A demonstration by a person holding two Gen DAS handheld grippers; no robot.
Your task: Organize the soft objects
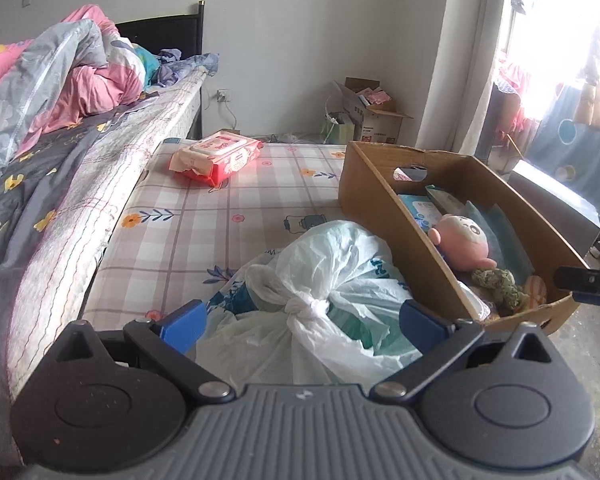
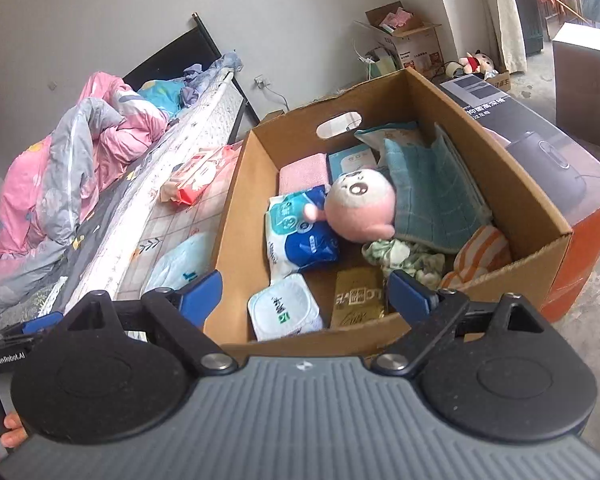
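The low mattress in a pale checked, flower-printed sheet (image 1: 204, 220) carries everything that matters here, with the open brown cardboard box (image 1: 384, 216) standing at its right edge. The box already holds soft goods: a folded teal quilted cloth (image 2: 432, 188) leaning on its right wall, a round pink plush toy with a white face (image 2: 360, 204) in the middle, blue-and-white soft tissue packs (image 2: 300, 228) along its left wall, and a crumpled green-patterned rag (image 2: 404, 256) towards its near wall.

Still outside the box, just beside its left wall at the mattress's near edge, lies a bulging white plastic bag knotted at the top (image 1: 324, 276). It looks light and squashy, with a thin, slippery film that could tear or slide if pinched on a flat side. The tied knot (image 1: 304, 306) is the firmest place to take it, since the film is bunched thick there. Further off, towards the far left corner of the mattress, sits a pink-and-red soft wipes pack (image 1: 216, 158); it looks pliable but fuller, best gripped across its narrow width.

The left gripper (image 1: 304, 320) has its jaws spread wide on either side of the knot, clamping nothing. The right gripper (image 2: 304, 296) hangs over the box's near wall, jaws likewise wide and empty.
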